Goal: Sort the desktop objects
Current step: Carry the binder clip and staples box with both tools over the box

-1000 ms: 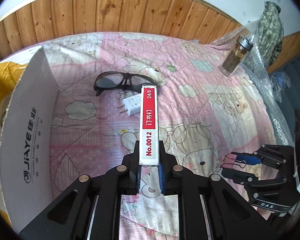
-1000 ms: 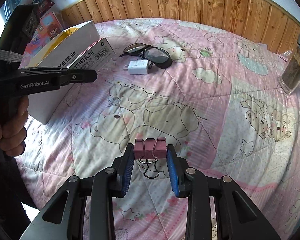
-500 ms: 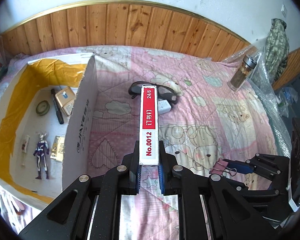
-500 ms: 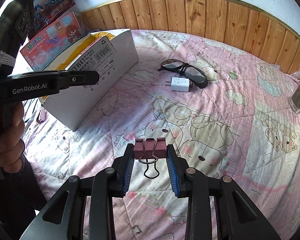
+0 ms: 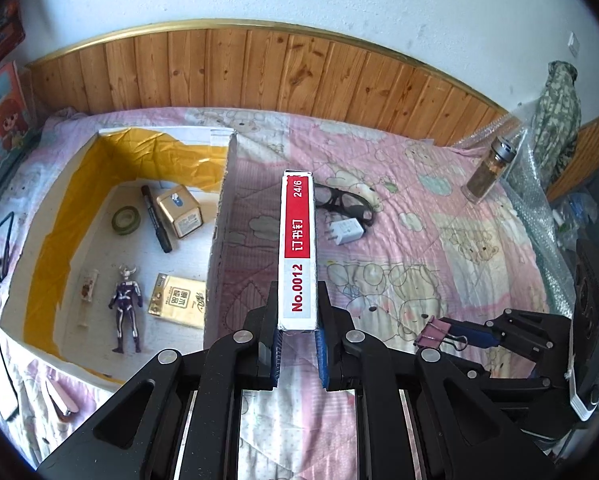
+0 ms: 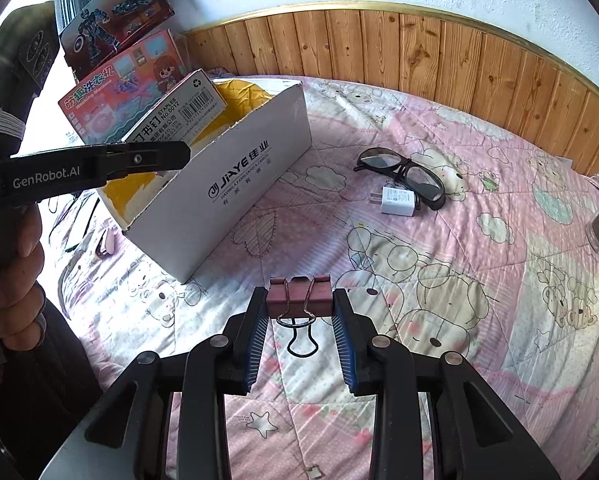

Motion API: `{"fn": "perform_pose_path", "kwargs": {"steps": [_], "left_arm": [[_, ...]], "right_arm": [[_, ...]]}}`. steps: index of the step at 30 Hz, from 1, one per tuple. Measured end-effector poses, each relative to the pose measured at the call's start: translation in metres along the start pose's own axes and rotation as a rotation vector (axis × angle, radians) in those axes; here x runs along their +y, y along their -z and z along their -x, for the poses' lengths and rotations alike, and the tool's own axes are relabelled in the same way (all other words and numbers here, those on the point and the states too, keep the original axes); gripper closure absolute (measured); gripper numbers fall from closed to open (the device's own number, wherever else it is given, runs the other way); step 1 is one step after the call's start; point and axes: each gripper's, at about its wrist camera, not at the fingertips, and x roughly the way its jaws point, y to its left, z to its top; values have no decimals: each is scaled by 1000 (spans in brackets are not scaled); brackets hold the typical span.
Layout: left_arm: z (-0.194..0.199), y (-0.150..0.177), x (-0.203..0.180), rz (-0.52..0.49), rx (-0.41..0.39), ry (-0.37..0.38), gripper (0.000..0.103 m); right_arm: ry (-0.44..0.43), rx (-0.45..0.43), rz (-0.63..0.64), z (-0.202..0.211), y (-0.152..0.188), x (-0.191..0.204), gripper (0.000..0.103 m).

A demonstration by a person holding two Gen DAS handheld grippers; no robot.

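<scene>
Lengthwise, staple box (image 5: 297,252) clamped in left gripper (image 5: 298,346), pointing straight ahead, right gripper (image 6: 300,314) pinching binder clip (image 6: 300,294)

Both tools were matte black: the left hand-held gripper (image 5: 298,354) had blue ribbed pads (image 5: 276,354) and round silver screws, the right hand-held gripper (image 6: 300,338) looked the same. White "GenRobot.AI" lettering ran along one finger, white cord wrapped a handle, and bare skin showed on the person's hand (image 6: 9,280).
</scene>
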Motion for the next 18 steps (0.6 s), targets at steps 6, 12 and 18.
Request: {"fn": "perform_pose_path", "kwargs": {"steps": [6, 12, 18], "left_arm": [[9, -5, 17, 25, -1, -5, 90], [18, -11, 38, 53, -13, -15, 90], [25, -20, 63, 85, -38, -36, 90]], "right_arm": [[-18, -14, 14, 2, -12, 11, 70], [-40, -30, 41, 3, -28, 26, 70], [-52, -45, 76, 2, -45, 44, 70]]}}
